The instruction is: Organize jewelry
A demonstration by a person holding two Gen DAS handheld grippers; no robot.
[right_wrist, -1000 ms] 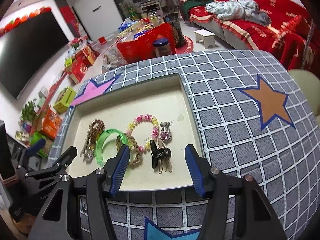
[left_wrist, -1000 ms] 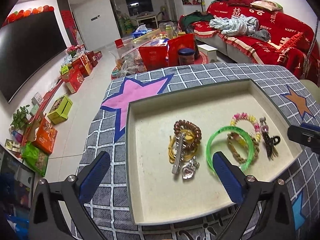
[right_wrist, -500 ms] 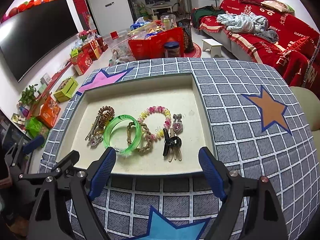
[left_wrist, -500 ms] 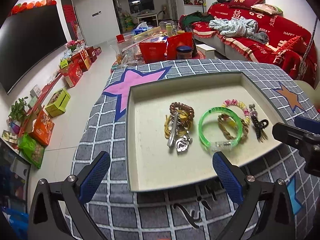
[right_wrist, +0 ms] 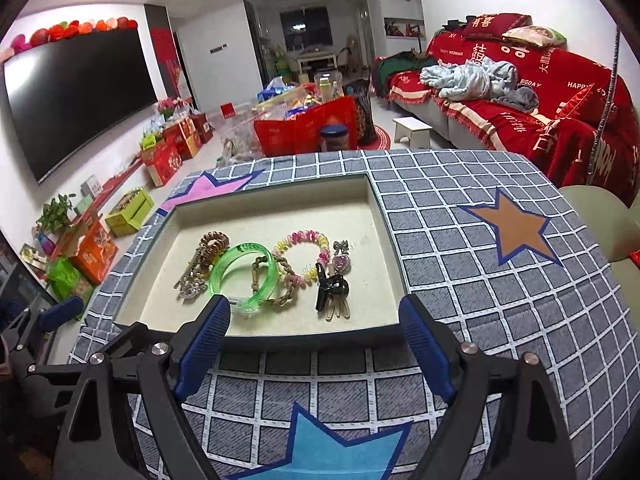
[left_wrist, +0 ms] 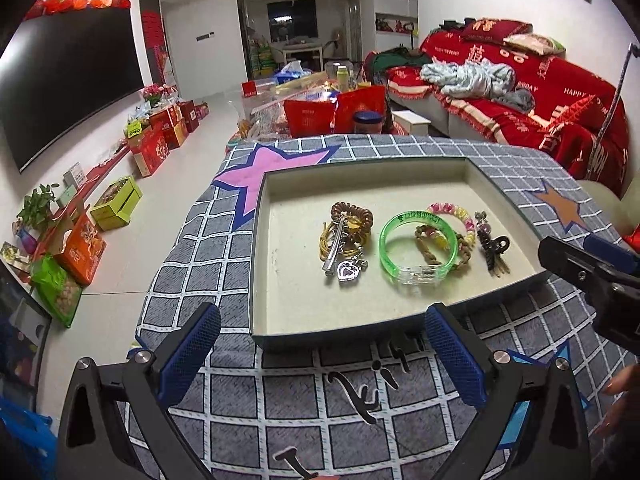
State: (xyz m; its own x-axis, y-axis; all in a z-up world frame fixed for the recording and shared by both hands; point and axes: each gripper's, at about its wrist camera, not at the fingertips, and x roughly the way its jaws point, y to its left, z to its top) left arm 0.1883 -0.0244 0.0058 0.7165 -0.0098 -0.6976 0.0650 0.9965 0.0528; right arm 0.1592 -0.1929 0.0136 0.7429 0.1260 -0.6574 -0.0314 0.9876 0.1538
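A shallow cream tray [left_wrist: 280, 280] [right_wrist: 168, 304] sits on the grey checked table. In it lie a brown coil hair tie with a silver clip and heart charm [left_wrist: 346, 240] [right_wrist: 200, 260], a green bangle [left_wrist: 416, 246] [right_wrist: 244, 276], a braided brown bracelet [left_wrist: 432, 244], a pink-and-yellow bead bracelet [left_wrist: 452, 212] [right_wrist: 304, 244], a small bow charm [right_wrist: 342, 258] and a black claw clip [left_wrist: 496, 250] [right_wrist: 332, 290]. My left gripper [left_wrist: 320, 348] is open and empty, before the tray's near edge. My right gripper [right_wrist: 314, 338] is open and empty, also short of the tray.
The table cloth [right_wrist: 500, 280] has coloured stars. Beyond the table are red gift bags [left_wrist: 332, 114], boxes on the floor [left_wrist: 116, 204], a wall television [left_wrist: 64, 80] and a red sofa [left_wrist: 540, 92]. The right gripper shows at the left wrist view's right edge [left_wrist: 592, 272].
Both grippers have drawn back from over the tray toward the table's near side and risen. The right gripper has opened wider. The jewelry has not moved.
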